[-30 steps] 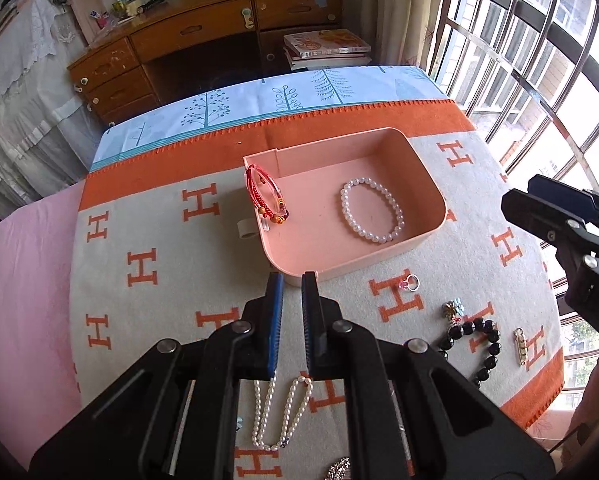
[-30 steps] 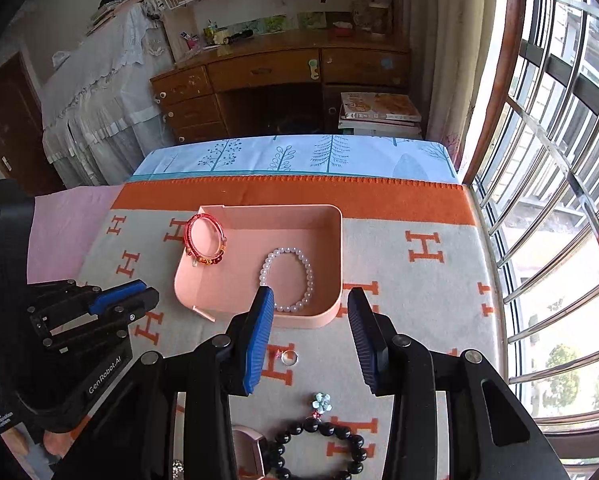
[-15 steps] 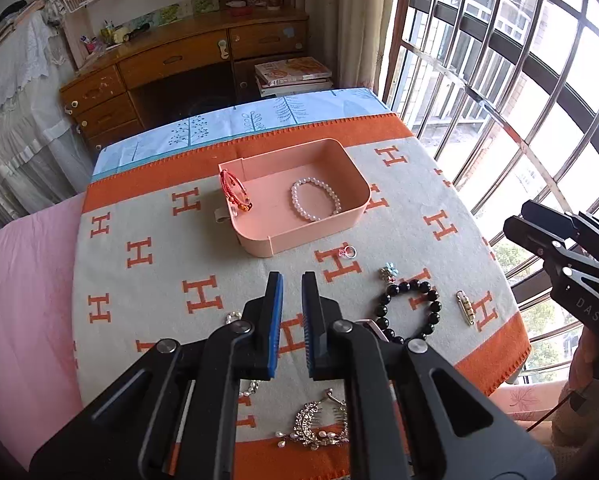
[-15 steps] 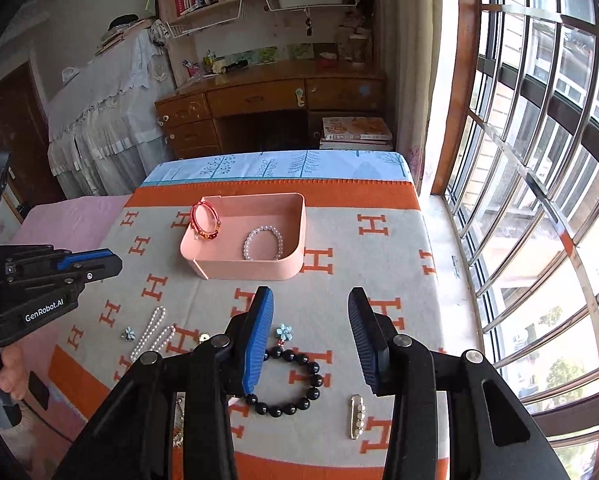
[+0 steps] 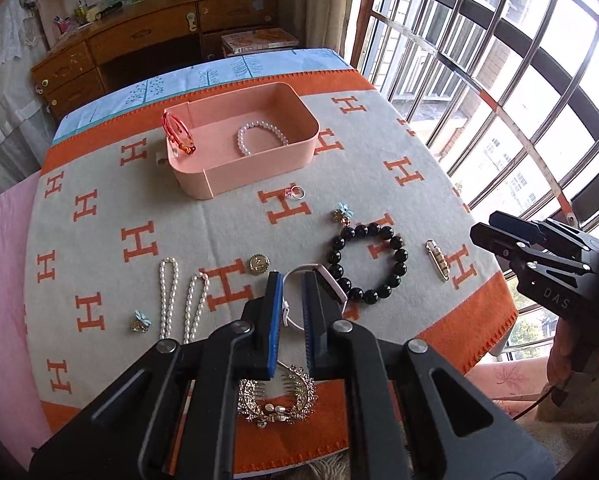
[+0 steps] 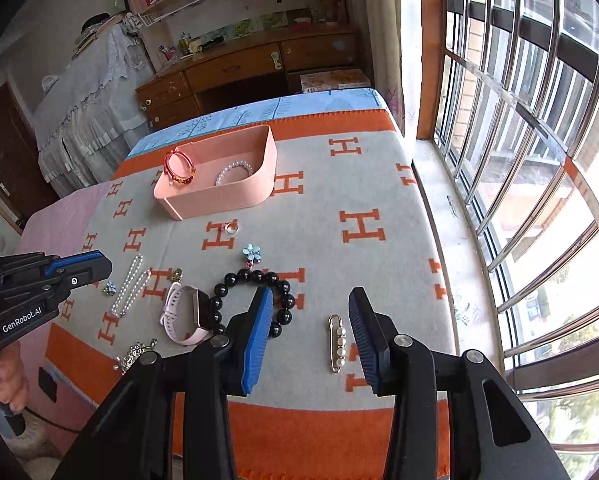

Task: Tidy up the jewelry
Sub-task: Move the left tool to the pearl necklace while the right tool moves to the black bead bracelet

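A pink box [image 5: 259, 168] [image 6: 235, 196] sits on the blanket with a white pearl bracelet [image 5: 261, 138] inside and a red bangle [image 5: 177, 134] on its left rim. Loose on the blanket lie a black bead bracelet [image 5: 369, 262] [image 6: 255, 300], a pink watch [image 6: 187, 314], a pearl necklace [image 5: 181, 304], a ring [image 5: 295, 192], a pearl pin [image 6: 337, 342] and a gold comb [image 5: 277, 394]. My left gripper [image 5: 289, 280] hovers above the watch, jaws a narrow gap apart, empty. My right gripper [image 6: 307, 300] is open, above the blanket between the black beads and the pin.
Two blue flower charms [image 5: 343, 212] [image 5: 139, 320] and a gold button [image 5: 257, 264] lie on the blanket. A window with metal bars [image 6: 519, 160] runs along the right. A wooden desk [image 5: 151, 40] stands behind the table.
Both grippers have pulled back and up from the pink box toward the near edge. More loose jewelry has come into view. The jaw gaps look unchanged.
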The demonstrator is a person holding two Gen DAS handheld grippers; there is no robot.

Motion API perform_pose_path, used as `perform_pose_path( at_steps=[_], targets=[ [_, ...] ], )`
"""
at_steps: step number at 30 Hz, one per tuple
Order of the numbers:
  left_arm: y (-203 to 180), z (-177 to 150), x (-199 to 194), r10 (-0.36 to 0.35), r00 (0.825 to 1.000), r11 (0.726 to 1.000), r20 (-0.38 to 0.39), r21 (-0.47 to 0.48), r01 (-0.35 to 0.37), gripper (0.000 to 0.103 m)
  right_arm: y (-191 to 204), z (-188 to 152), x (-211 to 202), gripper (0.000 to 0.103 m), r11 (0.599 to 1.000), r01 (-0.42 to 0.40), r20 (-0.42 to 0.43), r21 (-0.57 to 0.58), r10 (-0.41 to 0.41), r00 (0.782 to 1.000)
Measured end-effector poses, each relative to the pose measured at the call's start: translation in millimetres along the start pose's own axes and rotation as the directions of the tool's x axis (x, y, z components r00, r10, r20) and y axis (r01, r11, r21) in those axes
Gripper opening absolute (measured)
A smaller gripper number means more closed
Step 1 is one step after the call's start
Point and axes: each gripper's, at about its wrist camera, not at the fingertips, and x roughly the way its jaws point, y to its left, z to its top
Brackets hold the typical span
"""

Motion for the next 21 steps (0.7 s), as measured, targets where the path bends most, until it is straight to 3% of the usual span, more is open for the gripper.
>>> perform_pose_path(
  at_steps=[7, 12, 17, 21],
  targets=[
    [46, -43, 32, 0.114, 0.991, 0.988, -0.074, -0.097, -0.121, 0.007, 15, -18, 49, 0.040, 0.999, -0.037, -0.067, 0.001, 0.037, 0.997],
    [91, -65, 38, 0.154, 0.981, 0.965, -0.117, -0.194, -0.175, 0.007, 33, -18, 78, 0.040, 0.998, -0.062, -0.102, -0.029, 0.058, 0.993],
    [124, -71, 40, 0.146, 0.981, 0.943, -0.130, -0.280, -0.178, 0.007, 43, -11, 105, 0.040, 0.998, -0.055, -0.131, -0.037, 0.049, 0.990],
    [134, -65, 40, 0.136, 0.983, 0.942, -0.119, -0.293, -0.166, 0.007, 52, -8, 123, 0.040, 0.998, -0.042, -0.148, -0.056, 0.034, 0.988]
  ],
)
